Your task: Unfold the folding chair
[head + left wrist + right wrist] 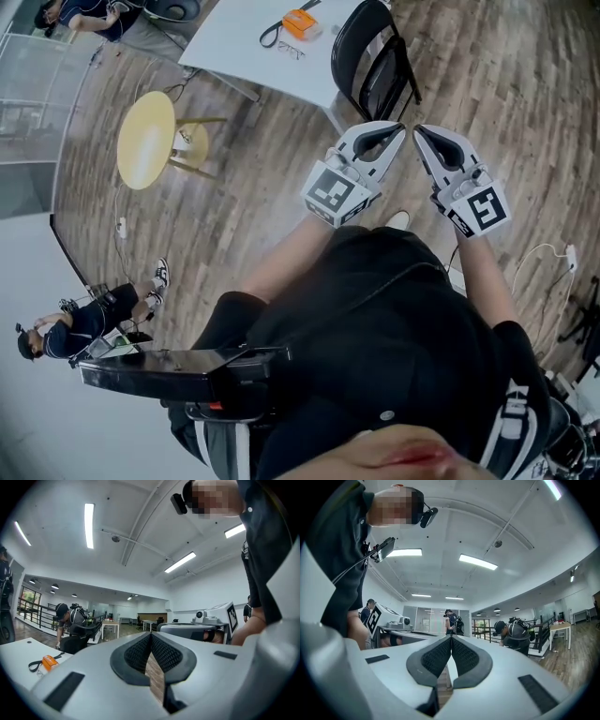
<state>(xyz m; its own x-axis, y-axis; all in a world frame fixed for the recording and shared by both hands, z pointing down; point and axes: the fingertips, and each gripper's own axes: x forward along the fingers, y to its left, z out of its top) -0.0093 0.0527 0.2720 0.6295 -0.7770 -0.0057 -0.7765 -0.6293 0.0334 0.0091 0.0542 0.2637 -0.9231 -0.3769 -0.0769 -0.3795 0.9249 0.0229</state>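
Observation:
The black folding chair (373,58) stands against the corner of the white table (244,42), a little ahead of both grippers in the head view. My left gripper (400,128) and right gripper (419,130) are held side by side in front of my body, tips nearly together and pointing towards the chair, apart from it. Both are shut with nothing between the pads. The left gripper view shows its closed jaws (151,635) and the right gripper (213,619) beside it. The right gripper view shows closed jaws (451,638) too. The chair is hidden in both gripper views.
An orange tape measure (300,23) and a black strap lie on the white table. A round yellow stool (147,139) stands to the left on the wood floor. A white cable with a plug (569,255) lies at the right. Other people (84,323) stand farther off.

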